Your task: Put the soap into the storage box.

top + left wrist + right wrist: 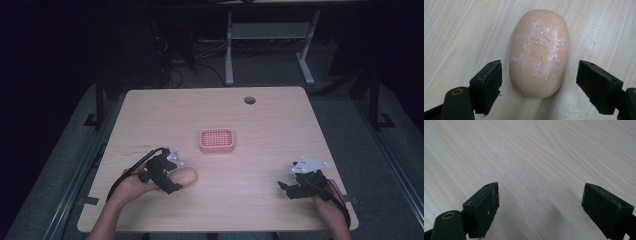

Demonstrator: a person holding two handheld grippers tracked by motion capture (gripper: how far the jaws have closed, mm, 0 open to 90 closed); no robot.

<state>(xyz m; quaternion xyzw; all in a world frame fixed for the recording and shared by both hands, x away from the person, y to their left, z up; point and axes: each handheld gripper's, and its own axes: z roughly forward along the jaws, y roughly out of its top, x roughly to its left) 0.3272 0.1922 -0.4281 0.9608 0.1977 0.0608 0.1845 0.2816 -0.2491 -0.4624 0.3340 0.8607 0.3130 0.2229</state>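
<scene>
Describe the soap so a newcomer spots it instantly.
On the wooden table, look at the near-left part, in front of the pink dish. The soap lies there flat, between the open jaws of the left hand-held gripper. It is a smooth peach oval bar with white scuffs, unlike the square, gridded dish.

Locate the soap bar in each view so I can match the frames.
High view: soap bar lies lower left of centre, at the tip of the left hand-held gripper.
Left gripper view: centre of frame, between the open jaws, touching neither.
Right gripper view: not in it; open jaws over bare wood.
Shared landmark: the light wooden table, whose grain runs through all three.
</scene>
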